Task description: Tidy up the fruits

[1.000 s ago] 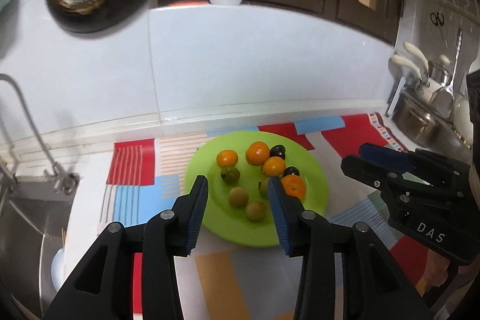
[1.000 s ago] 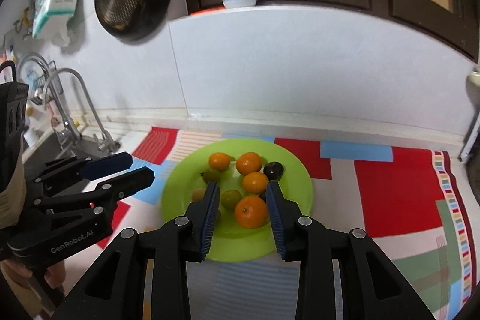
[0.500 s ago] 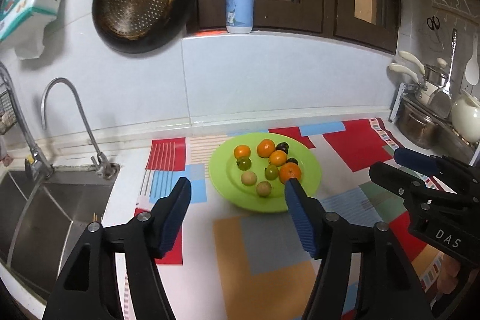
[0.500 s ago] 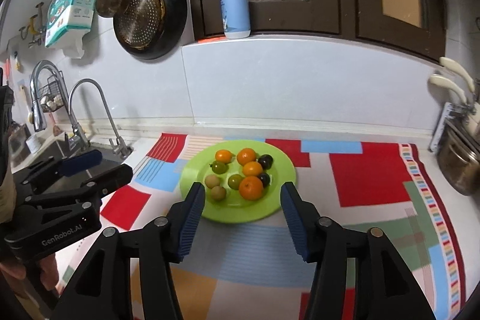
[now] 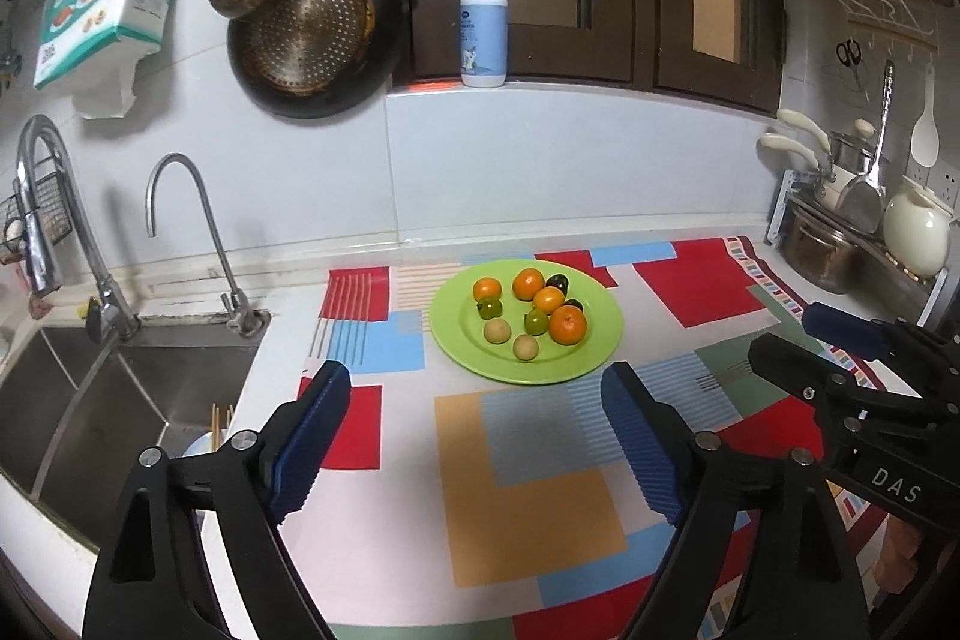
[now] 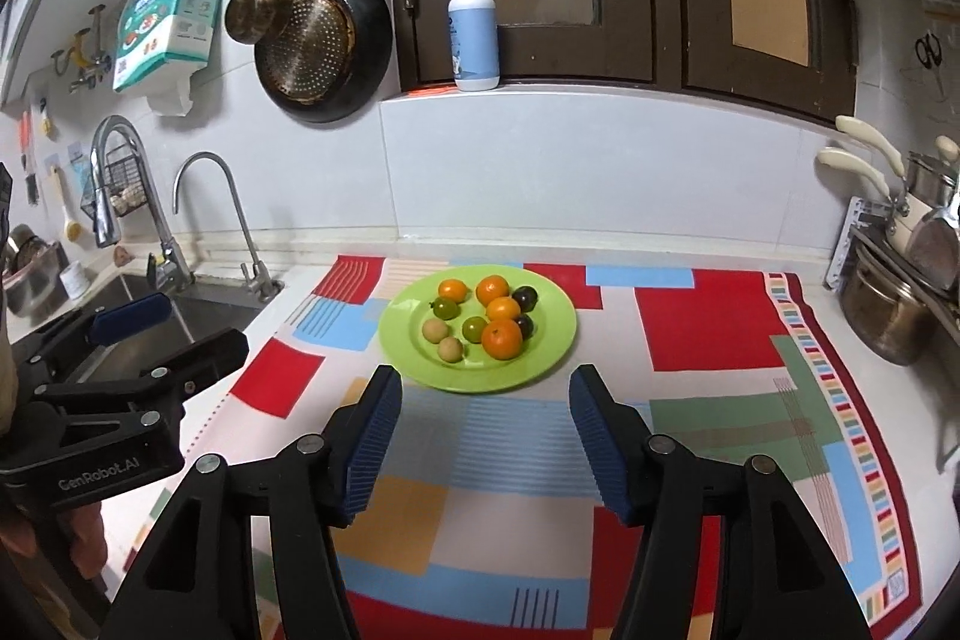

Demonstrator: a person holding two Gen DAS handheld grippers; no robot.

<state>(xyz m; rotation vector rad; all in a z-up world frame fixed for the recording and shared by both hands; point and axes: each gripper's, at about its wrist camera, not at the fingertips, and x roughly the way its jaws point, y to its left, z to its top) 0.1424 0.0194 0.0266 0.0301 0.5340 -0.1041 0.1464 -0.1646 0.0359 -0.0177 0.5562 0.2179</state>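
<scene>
The green plate (image 5: pixel 591 358) sits on the patchwork mat (image 5: pixel 534 484) in the middle of the table, and all the fruit in view is already on it: four oranges, the biggest orange (image 5: pixel 567 324) nearest the plate's front right, two green fruits such as the one at centre (image 5: pixel 536 322), two pale yellowish ones toward the plate's front left (image 5: pixel 497 330), and two dark plums (image 6: pixel 524 298) at the plate's right and back. No fruit lies loose on the mat or on the bare table around the plate, so as far as these views show the gathering looks done; whether any sorting by kind is still wanted cannot be told, since the kinds sit mixed and touching in a loose cluster. Both tools are clear of the plate on its near side. The left tool (image 5: pixel 474 436) has just been opening and now stands wide with nothing between its blue pads; the right tool (image 6: pixel 480 436) has also just been opening, to a narrower gap, and is likewise empty. Each shows at the edge of the other's view, one to either side of the plate. Room around the plate is generous: open mat in front of it and to its right. Left of the plate the mat ends and the table drops into the sink (image 5: pixel 90 400), with a faucet (image 5: pixel 198 244) at its back rim; right of the plate, well apart, stand steel pots (image 6: pixel 882 316) on a rack; behind the plate the wall rises close.
</scene>
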